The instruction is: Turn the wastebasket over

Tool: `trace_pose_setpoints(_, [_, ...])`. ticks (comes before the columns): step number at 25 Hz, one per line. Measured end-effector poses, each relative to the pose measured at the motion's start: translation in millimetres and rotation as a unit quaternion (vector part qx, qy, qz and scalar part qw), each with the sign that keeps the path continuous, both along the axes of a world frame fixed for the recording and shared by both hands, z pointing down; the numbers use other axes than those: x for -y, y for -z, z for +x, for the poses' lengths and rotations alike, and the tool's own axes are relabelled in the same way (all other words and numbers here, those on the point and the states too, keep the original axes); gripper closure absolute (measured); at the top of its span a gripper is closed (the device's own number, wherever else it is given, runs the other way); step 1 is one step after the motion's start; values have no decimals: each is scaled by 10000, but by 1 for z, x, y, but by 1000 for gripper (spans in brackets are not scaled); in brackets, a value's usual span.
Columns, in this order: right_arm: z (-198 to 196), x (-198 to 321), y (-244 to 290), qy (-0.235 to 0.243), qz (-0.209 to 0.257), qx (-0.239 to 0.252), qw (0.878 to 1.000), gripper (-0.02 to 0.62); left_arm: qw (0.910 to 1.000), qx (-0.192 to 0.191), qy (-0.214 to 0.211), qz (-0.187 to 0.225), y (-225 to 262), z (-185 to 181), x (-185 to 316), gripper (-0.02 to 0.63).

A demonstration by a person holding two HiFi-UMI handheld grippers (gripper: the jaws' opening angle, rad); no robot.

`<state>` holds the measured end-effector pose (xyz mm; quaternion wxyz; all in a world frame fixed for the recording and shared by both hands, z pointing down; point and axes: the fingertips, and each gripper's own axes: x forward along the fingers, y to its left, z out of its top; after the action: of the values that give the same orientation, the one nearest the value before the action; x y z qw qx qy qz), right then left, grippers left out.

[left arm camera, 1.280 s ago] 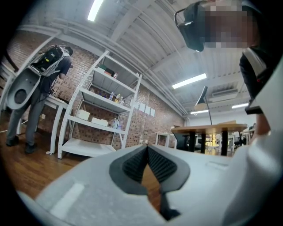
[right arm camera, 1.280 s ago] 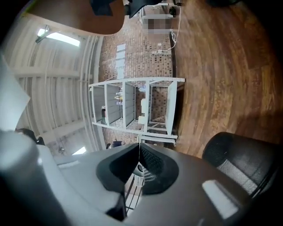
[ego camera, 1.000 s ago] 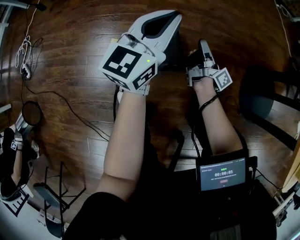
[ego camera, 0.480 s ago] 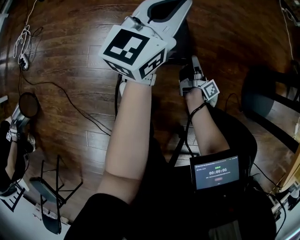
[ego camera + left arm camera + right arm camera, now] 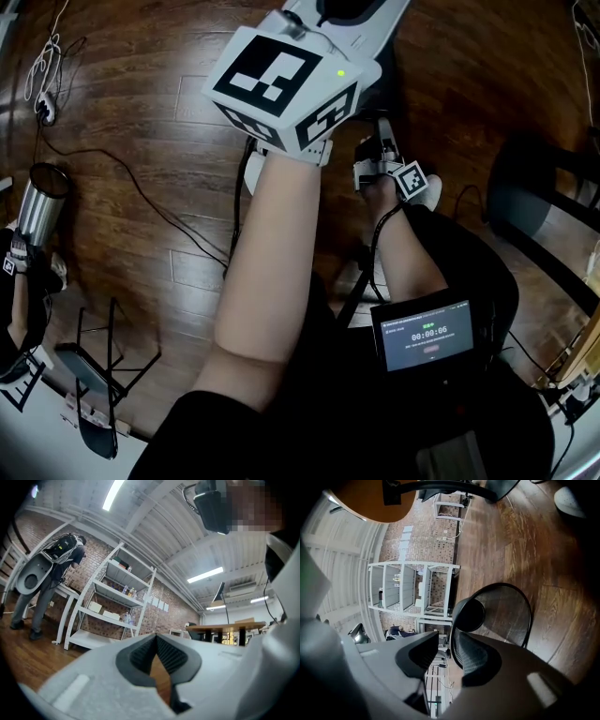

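The wastebasket [image 5: 501, 604], black mesh, is lying on the wooden floor [image 5: 562, 573] just ahead of your right jaws. Its wide rim seems to be facing them, with its dark base farther off.

Starting on your left, the left gripper [image 5: 155, 638] is riding high with its jaws clenched tip to tip on nothing. It is pointing out across the room toward the shelving [image 5: 112, 597], well away from the wastebasket.

Your right gripper [image 5: 446, 641] is doing the work. Compared with a second ago, it is showing lower and smaller in the head view, so you are bringing it down toward the floor. Its jaws have just been opening and are now standing released. The mesh wall is showing just past the tips, but neither pad is pressing on it.

This is looking like the approach to a grip on the rim or wall. You are not yet turning the wastebasket over.
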<state>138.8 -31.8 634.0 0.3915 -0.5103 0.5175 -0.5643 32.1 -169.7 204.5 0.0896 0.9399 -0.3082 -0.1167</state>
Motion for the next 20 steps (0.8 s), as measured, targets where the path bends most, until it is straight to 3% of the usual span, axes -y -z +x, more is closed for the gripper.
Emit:
trace_pose_setpoints(14, [-16,63,-13,15,315,17,9995,437,9994,-341,26,-107,6,-3,3,606])
trace_pose_setpoints(20, [-14,90,-17,-23,393,-30,9992,507,9992,-314,106,-220,6,-10,7,606])
